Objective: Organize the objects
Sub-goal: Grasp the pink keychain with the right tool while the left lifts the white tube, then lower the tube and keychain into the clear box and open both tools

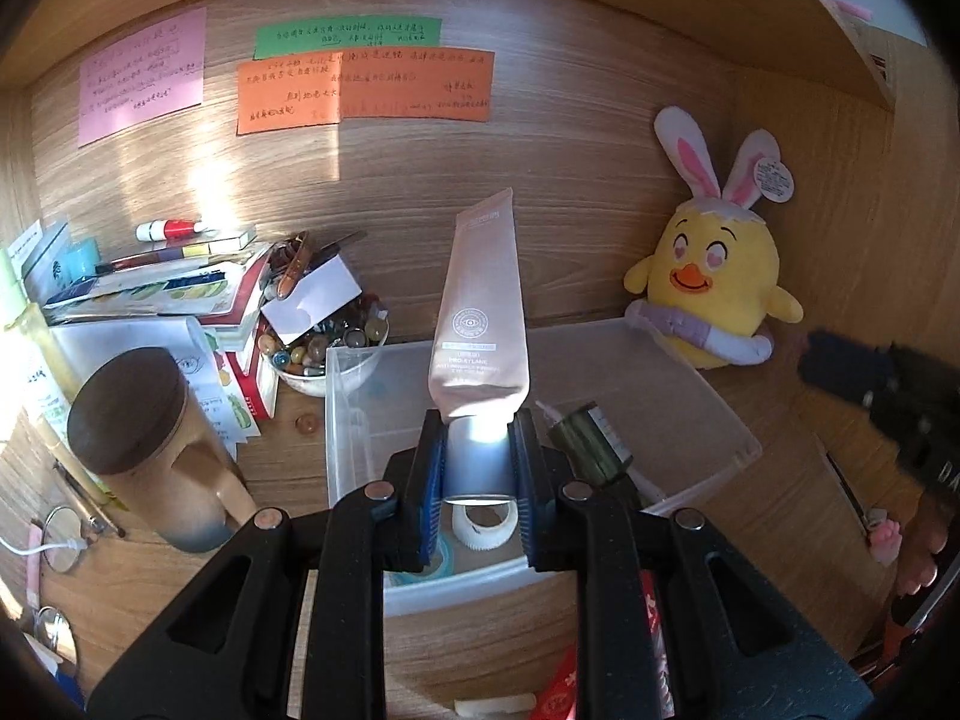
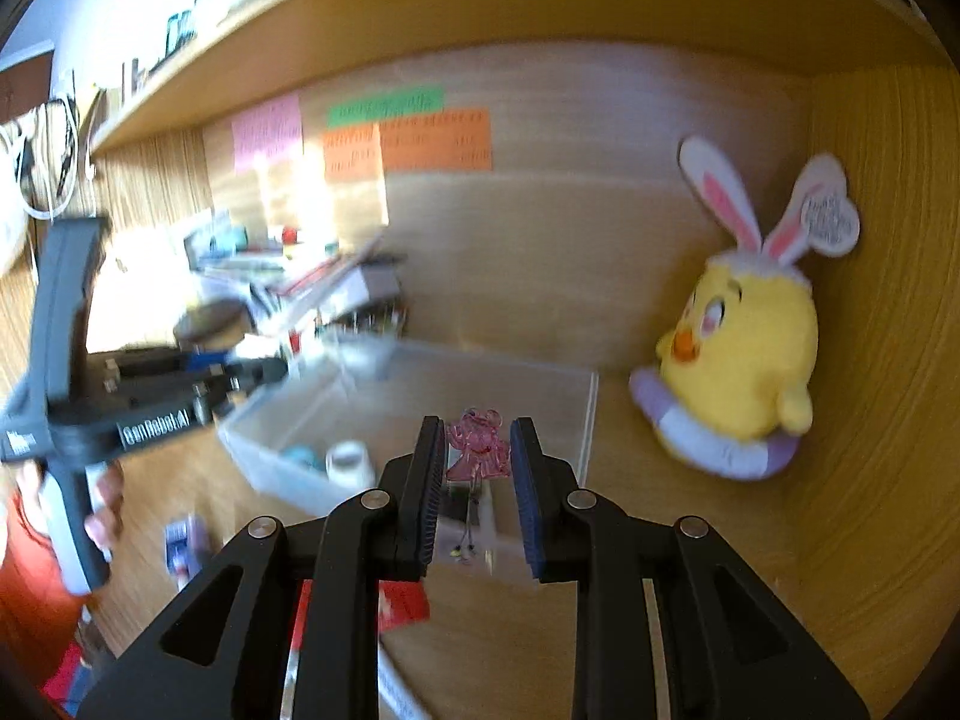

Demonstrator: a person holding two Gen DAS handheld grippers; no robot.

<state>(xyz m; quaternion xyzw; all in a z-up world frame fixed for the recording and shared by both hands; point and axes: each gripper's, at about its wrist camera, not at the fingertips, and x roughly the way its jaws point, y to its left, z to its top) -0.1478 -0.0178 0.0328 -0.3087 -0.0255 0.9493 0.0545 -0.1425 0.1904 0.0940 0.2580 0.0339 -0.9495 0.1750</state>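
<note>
From the left wrist view, the left gripper [image 1: 478, 468] clamped the silver cap of a pink tube [image 1: 482, 306], held above the clear bin [image 1: 690, 384] on the desk [image 1: 774, 516]. The bin already held a tape roll [image 1: 485, 521] and a dark bottle [image 1: 591, 441]; clutter beside it remained. From the right wrist view, the right gripper [image 2: 478, 480] had its fingers [image 2: 427, 492] apart around a pink charm [image 2: 478, 444], contact unclear; sorting looked partly done

Glossy pink tube [image 1: 480, 294], clear plastic bin [image 1: 690, 396], woodgrain desk [image 1: 780, 516].
</note>
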